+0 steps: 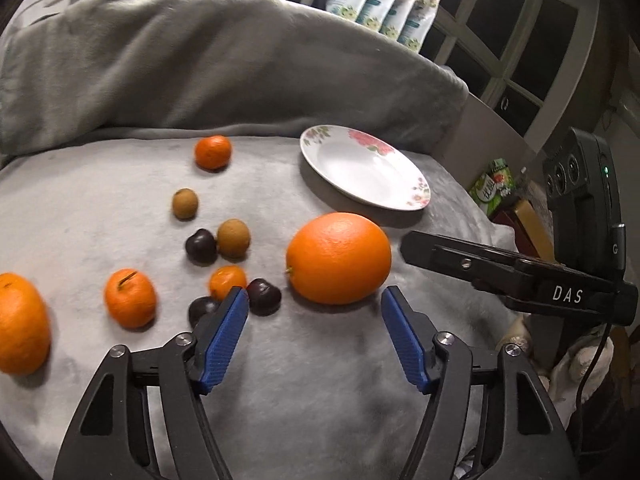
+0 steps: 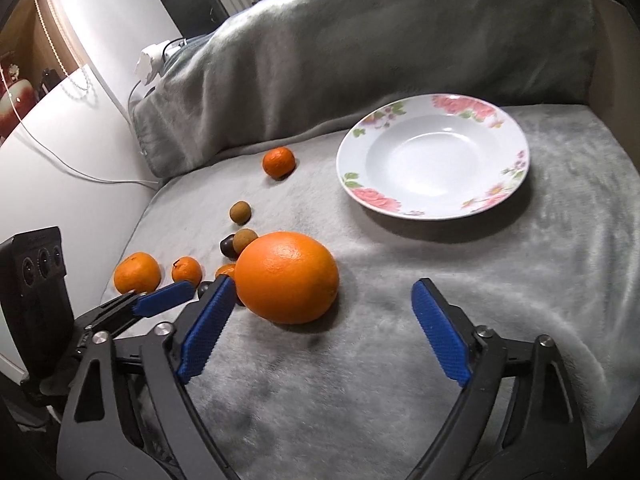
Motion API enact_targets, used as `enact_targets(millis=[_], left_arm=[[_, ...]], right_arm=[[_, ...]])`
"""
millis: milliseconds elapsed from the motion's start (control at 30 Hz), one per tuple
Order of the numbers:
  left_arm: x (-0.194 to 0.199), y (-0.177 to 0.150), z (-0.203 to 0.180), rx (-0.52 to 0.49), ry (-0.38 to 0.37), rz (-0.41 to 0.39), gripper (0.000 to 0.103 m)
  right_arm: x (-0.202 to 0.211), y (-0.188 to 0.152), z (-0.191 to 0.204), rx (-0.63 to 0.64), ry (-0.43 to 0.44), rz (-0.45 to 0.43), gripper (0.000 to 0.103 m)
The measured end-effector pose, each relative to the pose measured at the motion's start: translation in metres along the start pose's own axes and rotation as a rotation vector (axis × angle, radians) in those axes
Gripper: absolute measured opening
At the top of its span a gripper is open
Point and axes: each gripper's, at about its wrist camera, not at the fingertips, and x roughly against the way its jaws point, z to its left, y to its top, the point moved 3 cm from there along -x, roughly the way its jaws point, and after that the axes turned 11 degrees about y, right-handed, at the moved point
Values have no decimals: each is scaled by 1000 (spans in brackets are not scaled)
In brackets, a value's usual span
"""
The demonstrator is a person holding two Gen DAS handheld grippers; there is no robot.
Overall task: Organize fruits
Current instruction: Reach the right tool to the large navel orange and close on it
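A: Large orange [image 2: 286, 277] lies on the grey blanket [image 2: 400, 340], at seven o'clock from the empty plate [image 2: 434, 156].

B: Grippers?

A: Right gripper [image 2: 322, 298] and left gripper [image 1: 315, 300] both tilt downward, released, nothing grasped.

You have a grey fleece blanket [image 2: 400, 320] covering seat and backrest, a white wall [image 2: 92, 8] with a trailing cable [image 2: 60, 160] at left, and dark-paned white-framed windows [image 1: 520, 40] far right.
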Motion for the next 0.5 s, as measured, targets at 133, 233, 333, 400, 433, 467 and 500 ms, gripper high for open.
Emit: enact_targets(millis=[133, 233, 333, 400, 433, 467, 500], left_arm=[[-8, 3, -1, -13, -5, 8, 61], [-12, 5, -1, -25, -8, 12, 56], [-15, 6, -4, -40, -11, 16, 55], [-19, 7, -5, -47, -11, 21, 54], [-21, 7, -5, -48, -16, 22, 54], [-22, 8, -5, -47, -23, 24, 54], [-22, 9, -6, -50, -27, 24, 54]], right_arm=[[-12, 3, -4, -36, 68, 31, 82], [-20, 4, -6, -51, 88, 54, 80], [-26, 5, -7, -69, 120, 74, 80], [-31, 6, -6, -73, 127, 82, 80], [-32, 6, -5, -73, 128, 85, 80], [-34, 6, -5, -74, 129, 90, 79], [-35, 6, -5, -76, 132, 93, 78]])
